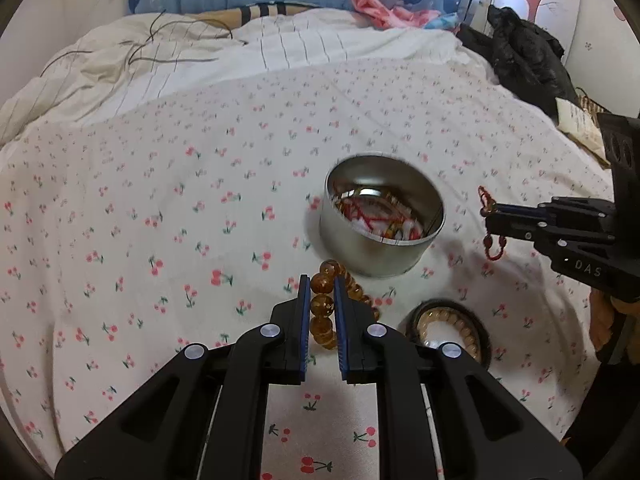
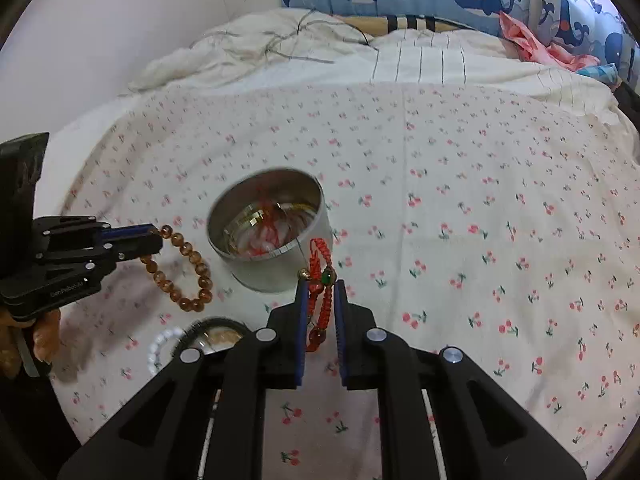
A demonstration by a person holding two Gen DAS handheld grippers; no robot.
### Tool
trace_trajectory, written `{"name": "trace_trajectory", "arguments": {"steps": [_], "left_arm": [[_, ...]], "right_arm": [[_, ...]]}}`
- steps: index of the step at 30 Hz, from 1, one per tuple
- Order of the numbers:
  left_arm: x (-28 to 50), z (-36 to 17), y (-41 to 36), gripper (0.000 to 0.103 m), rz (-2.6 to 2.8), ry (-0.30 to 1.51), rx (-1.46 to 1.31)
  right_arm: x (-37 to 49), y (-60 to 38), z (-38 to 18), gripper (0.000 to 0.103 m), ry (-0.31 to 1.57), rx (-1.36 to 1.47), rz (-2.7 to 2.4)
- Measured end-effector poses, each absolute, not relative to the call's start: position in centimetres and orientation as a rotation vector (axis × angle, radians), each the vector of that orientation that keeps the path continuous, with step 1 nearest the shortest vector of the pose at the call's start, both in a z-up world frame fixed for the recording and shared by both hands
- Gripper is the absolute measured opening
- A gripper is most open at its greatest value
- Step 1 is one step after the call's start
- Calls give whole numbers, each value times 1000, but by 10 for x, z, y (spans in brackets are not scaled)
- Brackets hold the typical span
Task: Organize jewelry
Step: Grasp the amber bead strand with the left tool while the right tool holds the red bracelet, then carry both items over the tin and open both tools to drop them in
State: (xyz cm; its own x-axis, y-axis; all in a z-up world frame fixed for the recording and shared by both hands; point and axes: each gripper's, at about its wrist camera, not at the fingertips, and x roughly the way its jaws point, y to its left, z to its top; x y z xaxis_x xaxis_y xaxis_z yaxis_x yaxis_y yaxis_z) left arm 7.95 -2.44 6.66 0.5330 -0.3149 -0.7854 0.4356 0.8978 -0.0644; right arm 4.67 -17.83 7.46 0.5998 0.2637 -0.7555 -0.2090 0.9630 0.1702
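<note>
Your left gripper [image 1: 322, 296] clamps an amber bead bracelet [image 2: 180, 268] — your right gripper [image 2: 320, 300] clamps a red cord bracelet [image 2: 320, 276] — both just beside the round tin [image 2: 272, 232] mid-bed [image 2: 480, 200].

We see the left gripper [image 1: 322, 280] reaching up from the bottom centre of its own view, blue-padded fingers [image 1: 305, 320] nearly parallel and pinched on an amber bead bracelet [image 1: 323, 306]. In the right wrist view it enters from the left edge, pointing right. The right gripper [image 2: 321, 284] rises from the bottom centre of its view, fingers clamped on a red cord bracelet [image 2: 320, 300]; in the left wrist view it comes in from the right edge, pointing left.
</note>
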Motion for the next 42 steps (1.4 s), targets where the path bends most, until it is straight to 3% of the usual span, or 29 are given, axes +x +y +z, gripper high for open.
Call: {"name": "trace_trajectory", "arguments": {"steps": [16,30,33,35,42], "left_arm": [[85,135,-57,10,-505,761,78],[119,99,-94,11,-504,843,6],[123,87,-98,21,-423,878,87],[120,86,-95,46,-363,867,139],[103,96,-70,56,-332,834,169]], "right_arm": [[56,-175,92,13,832,195,327],[65,-191,91,13,848,256,296],[68,-185,91,13,850,242,300],[71,-178,89,14,858,234,309],[78,-150,84,14,864,170,317]]}}
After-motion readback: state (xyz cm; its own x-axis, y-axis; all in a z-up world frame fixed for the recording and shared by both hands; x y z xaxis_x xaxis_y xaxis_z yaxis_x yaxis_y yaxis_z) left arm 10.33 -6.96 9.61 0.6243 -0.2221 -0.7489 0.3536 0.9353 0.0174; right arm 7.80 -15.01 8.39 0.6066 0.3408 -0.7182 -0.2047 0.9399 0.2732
